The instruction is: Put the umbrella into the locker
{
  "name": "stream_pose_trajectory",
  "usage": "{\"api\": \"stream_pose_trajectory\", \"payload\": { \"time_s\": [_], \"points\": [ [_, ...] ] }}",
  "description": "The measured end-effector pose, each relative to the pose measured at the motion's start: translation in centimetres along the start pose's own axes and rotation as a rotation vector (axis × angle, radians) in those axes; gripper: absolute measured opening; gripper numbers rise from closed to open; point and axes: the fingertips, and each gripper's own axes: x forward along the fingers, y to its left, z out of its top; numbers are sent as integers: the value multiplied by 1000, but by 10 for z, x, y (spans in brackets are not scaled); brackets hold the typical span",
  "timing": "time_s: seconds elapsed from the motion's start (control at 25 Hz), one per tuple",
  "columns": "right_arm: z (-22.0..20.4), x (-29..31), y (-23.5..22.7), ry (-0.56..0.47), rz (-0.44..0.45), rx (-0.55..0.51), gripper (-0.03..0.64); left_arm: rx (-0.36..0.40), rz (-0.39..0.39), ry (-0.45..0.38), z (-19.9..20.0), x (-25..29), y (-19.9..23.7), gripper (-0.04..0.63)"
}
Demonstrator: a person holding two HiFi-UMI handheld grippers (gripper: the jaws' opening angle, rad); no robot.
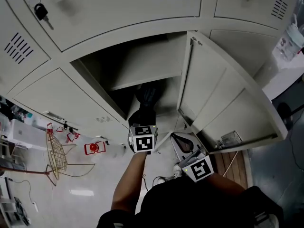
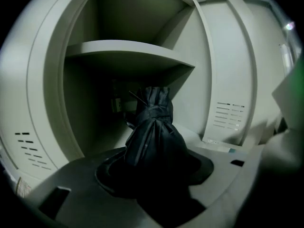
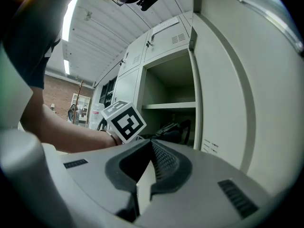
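The dark folded umbrella (image 1: 148, 96) is bunched between the jaws of my left gripper (image 1: 142, 117), which is shut on it. Its front end reaches into the open locker compartment (image 1: 142, 65), below the inner shelf (image 2: 128, 49). In the left gripper view the umbrella (image 2: 152, 137) fills the space between the jaws, with the dark locker interior behind it. My right gripper (image 1: 183, 144) hangs low beside the open locker door (image 1: 223, 103), shut with nothing in it. The right gripper view shows its own jaws (image 3: 151, 146) closed, with the left gripper's marker cube (image 3: 124, 121) and the umbrella (image 3: 173, 129) at the locker mouth.
The open door (image 2: 232, 80) stands to the right of the compartment. Closed lockers surround it, and keys (image 1: 40, 11) hang from the upper left one. A wire rack (image 1: 57, 156) and a red object (image 1: 95, 147) sit at the lower left. A plastic bag (image 1: 289, 42) is at the far right.
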Motion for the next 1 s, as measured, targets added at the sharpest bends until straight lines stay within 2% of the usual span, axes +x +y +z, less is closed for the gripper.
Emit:
{"api": "stream_pose_trajectory", "payload": {
  "time_s": [0.2,0.4,0.64,1.0],
  "points": [
    [-10,7,-2,28,22,-28,-2,44,4,18,14,20,4,232],
    [-15,12,-5,38,21,-20,-2,115,20,47,25,41,12,233],
    [-16,20,-10,46,17,-13,-2,165,30,80,35,66,22,233],
    [-11,26,-14,40,15,-24,-2,227,28,169,40,103,31,236]
  ]
}}
